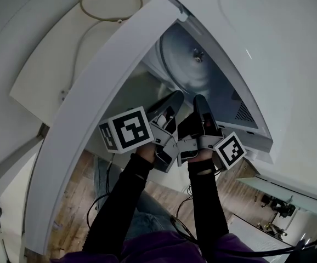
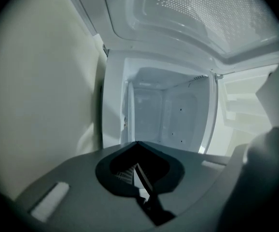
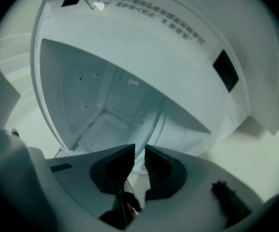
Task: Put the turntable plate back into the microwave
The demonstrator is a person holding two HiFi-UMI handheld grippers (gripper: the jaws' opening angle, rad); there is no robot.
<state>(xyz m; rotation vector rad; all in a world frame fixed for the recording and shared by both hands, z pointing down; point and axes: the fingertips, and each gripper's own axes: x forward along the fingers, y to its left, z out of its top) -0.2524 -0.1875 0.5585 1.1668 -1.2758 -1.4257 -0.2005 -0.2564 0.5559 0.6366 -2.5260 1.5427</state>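
The round glass turntable plate point(image 1: 183, 59) lies in the open microwave point(image 1: 268, 48), with a small hub showing near its middle. Both grippers reach into the opening side by side at the plate's near rim. My left gripper point(image 1: 177, 96) is shut, its pads meeting at the tip point(image 2: 137, 143) with nothing between them. My right gripper point(image 1: 198, 98) has its pads a narrow gap apart point(image 3: 139, 149), closed on the thin rim; the clear glass hardly shows there. Both gripper views look into the pale cavity point(image 2: 163, 115).
The microwave door point(image 1: 92, 108) stands wide open on the left, close beside my left arm. The frame's latch slots point(image 3: 225, 69) and a printed label run above my right gripper. A looped cable point(image 1: 110, 1) lies on the shelf behind. Wooden floor shows below.
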